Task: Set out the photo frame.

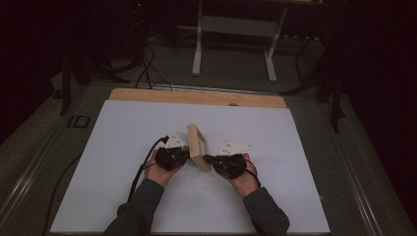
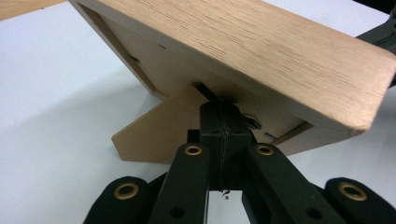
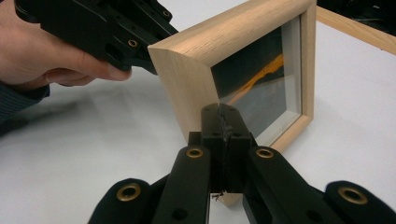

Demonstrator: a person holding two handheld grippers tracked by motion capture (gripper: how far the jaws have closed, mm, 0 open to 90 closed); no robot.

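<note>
A light wooden picture frame [image 1: 198,146] stands tilted on the white table [image 1: 123,187], propped by its easel stand [image 2: 154,133]. My left gripper [image 1: 185,156] is shut, its tips [image 2: 223,112] pressed against the frame's back panel where the stand meets it. Nothing visible is held between those jaws. My right gripper [image 1: 207,159] is also shut, its tips [image 3: 223,114] touching the front lower corner of the frame [image 3: 191,70], beside the glass [image 3: 261,79]. In the right gripper view, the left gripper [image 3: 142,56] reaches behind the frame from a hand.
A wooden strip [image 1: 196,97] runs along the table's far edge. Beyond it are white table legs [image 1: 197,44] and cables [image 1: 147,69] on a dark floor. White table surface spreads left and right of the frame.
</note>
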